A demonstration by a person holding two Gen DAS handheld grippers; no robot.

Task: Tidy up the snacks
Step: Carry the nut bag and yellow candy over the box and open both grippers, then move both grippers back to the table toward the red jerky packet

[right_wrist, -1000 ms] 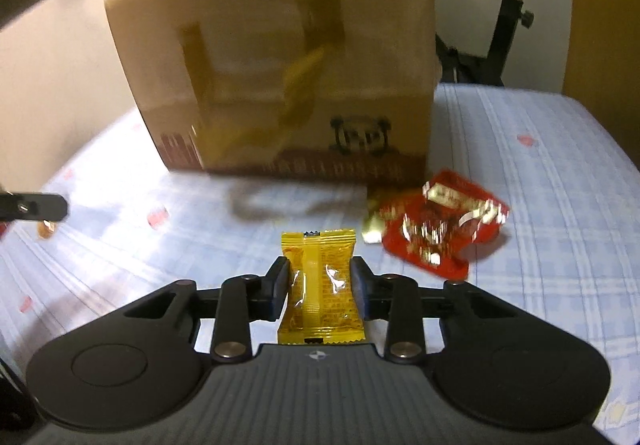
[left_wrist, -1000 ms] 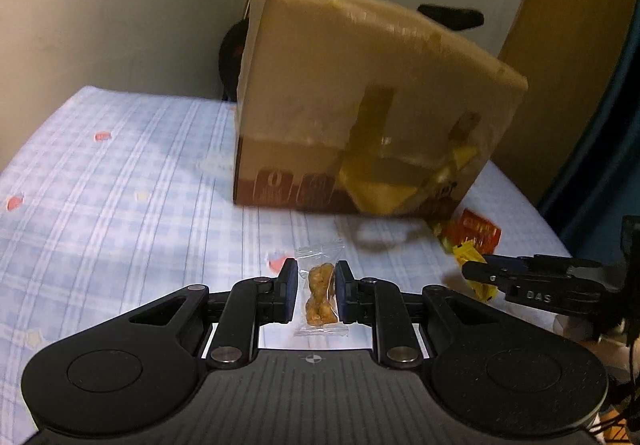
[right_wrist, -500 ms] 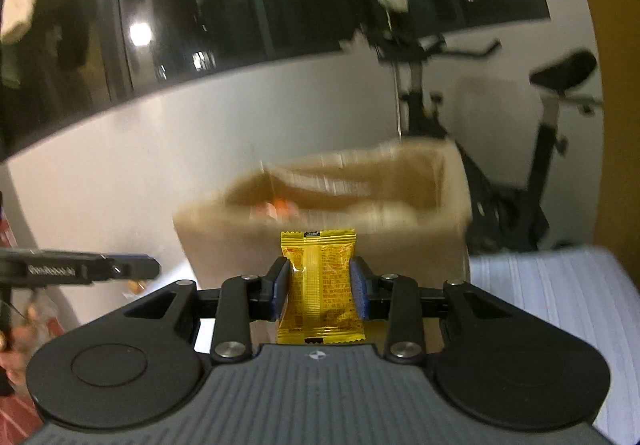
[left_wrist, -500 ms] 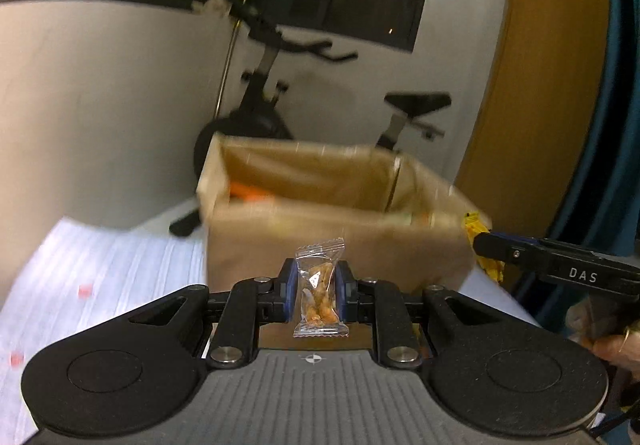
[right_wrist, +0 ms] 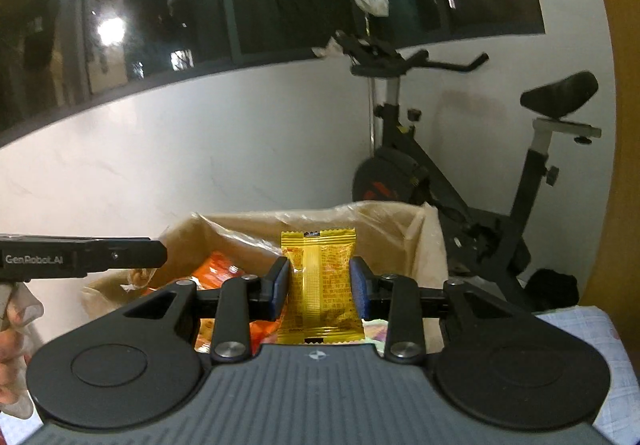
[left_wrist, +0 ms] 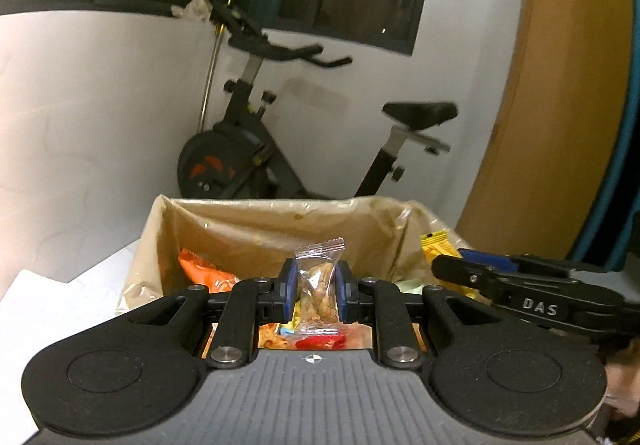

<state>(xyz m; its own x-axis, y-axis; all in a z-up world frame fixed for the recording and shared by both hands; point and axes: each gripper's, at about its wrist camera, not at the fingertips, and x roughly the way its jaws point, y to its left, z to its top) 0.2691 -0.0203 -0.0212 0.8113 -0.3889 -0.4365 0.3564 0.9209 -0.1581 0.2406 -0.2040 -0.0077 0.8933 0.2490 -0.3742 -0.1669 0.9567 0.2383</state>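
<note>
My left gripper (left_wrist: 316, 291) is shut on a small clear packet of brown snacks (left_wrist: 318, 287), held upright over the near rim of an open cardboard box (left_wrist: 248, 221). Inside the box lie an orange packet (left_wrist: 204, 271) and several other wrappers. My right gripper (right_wrist: 319, 283) is shut on a yellow snack packet (right_wrist: 319, 281), also held upright above the box (right_wrist: 384, 217). The right gripper (left_wrist: 520, 289) reaches in from the right side in the left wrist view, with its yellow packet (left_wrist: 436, 243) showing. In the right wrist view the left gripper's finger (right_wrist: 84, 257) enters from the left.
An exercise bike (left_wrist: 256, 157) stands behind the box against a white wall, seen too in the right wrist view as the bike (right_wrist: 460, 173). A light checked cloth (right_wrist: 588, 325) covers the surface under the box. A hand (right_wrist: 16, 325) shows at the left edge.
Both grippers rose from low over the cloth, beside the box's taped side, to above its open top. Each kept its packet. The box's inside has come into view.
</note>
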